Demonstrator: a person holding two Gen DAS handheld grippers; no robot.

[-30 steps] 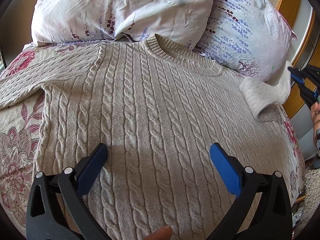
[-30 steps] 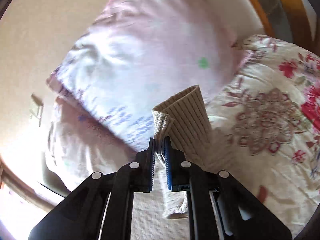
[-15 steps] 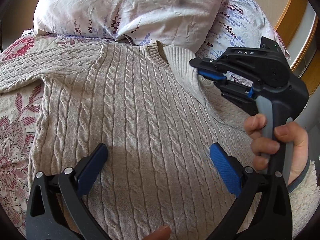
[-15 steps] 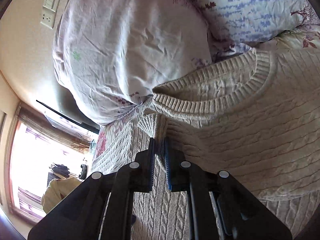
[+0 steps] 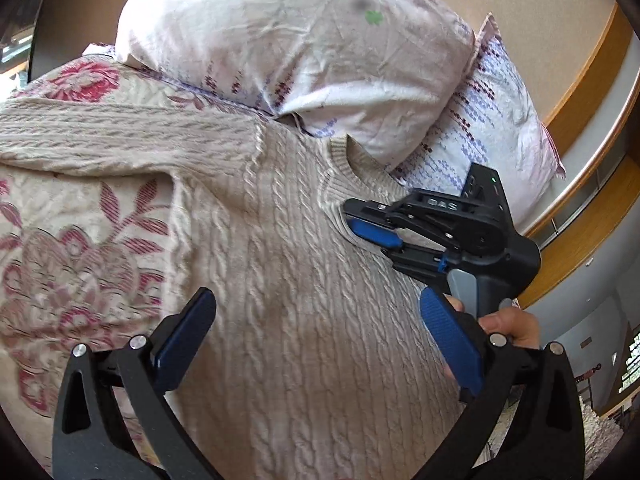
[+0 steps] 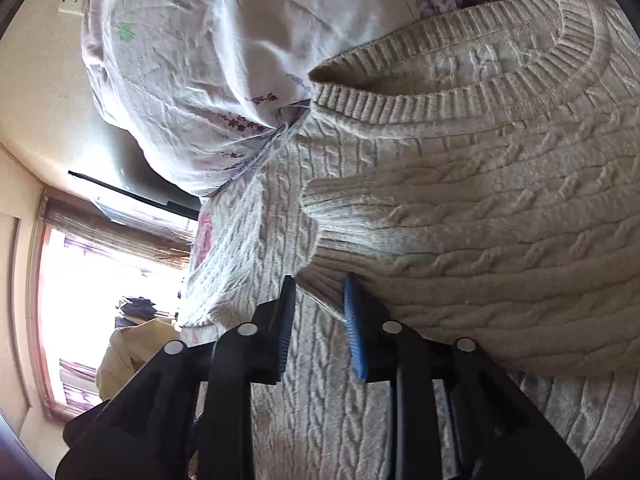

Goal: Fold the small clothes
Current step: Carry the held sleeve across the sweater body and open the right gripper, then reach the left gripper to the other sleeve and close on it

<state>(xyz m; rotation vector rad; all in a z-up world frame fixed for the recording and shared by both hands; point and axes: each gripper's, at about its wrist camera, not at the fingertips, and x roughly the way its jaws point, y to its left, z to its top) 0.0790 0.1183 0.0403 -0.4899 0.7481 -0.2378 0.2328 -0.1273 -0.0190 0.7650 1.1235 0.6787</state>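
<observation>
The right gripper (image 6: 318,312) has just been opening; its jaws stand apart, the sleeve cuff (image 6: 340,240) it pinched a second ago now lying loose just beyond the tips, folded across the sweater (image 5: 280,280) chest below the collar (image 6: 460,92); the left gripper (image 5: 316,332) hangs spread wide above the sweater's near body, holding nothing, as before; the sweater lies flat on the floral bedspread (image 5: 72,260), pillows (image 5: 300,40) at the far side.

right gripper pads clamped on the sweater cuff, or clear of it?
Apart. Right wrist view: right gripper has just been opening; cuff lies beyond the pads on the sweater.
</observation>
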